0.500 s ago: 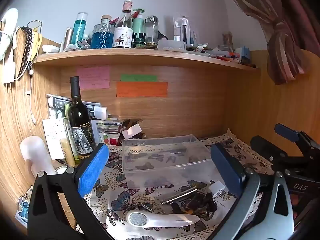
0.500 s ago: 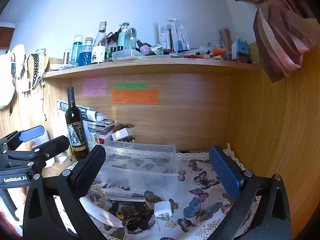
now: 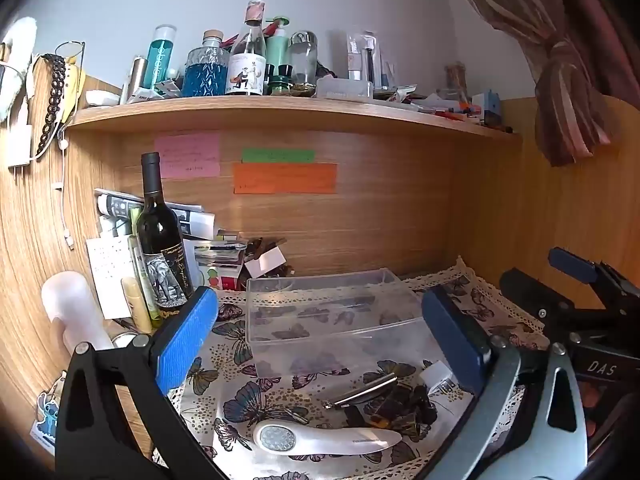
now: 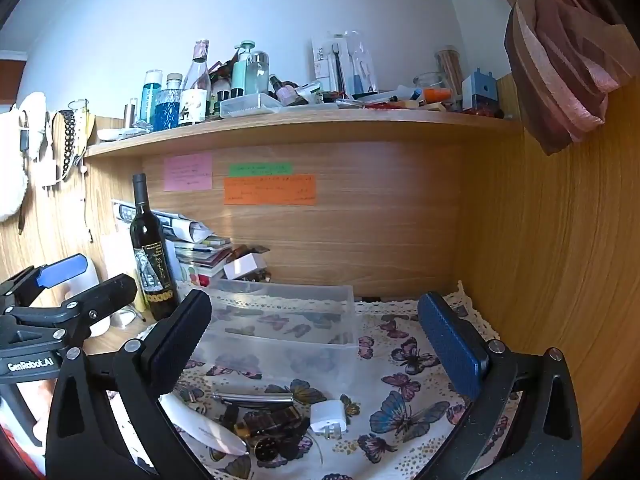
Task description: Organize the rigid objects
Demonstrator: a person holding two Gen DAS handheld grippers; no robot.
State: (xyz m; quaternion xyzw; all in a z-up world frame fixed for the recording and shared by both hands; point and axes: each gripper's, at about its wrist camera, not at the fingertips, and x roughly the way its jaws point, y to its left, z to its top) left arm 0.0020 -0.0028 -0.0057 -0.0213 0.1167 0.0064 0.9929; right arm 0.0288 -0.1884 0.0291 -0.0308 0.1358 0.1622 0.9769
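A clear plastic box (image 3: 320, 312) (image 4: 288, 324) stands on the butterfly cloth (image 3: 240, 396) (image 4: 412, 396). In front of it lie a white handled device (image 3: 324, 438) (image 4: 204, 426), a silver metal clip (image 3: 360, 390) (image 4: 256, 397), a white plug adapter (image 3: 438, 376) (image 4: 328, 416) and dark small items (image 3: 400, 404) (image 4: 272, 428). My left gripper (image 3: 320, 336) is open and empty above the pile. My right gripper (image 4: 316, 344) is open and empty, to the right of the left one (image 4: 60, 308).
A dark wine bottle (image 3: 160, 236) (image 4: 152, 256) stands at the back left beside papers and boxes (image 3: 216, 252). A white bottle (image 3: 72, 312) stands at the left. A crowded shelf (image 3: 280, 108) runs overhead. Wooden walls close in the back and right side (image 4: 540, 260).
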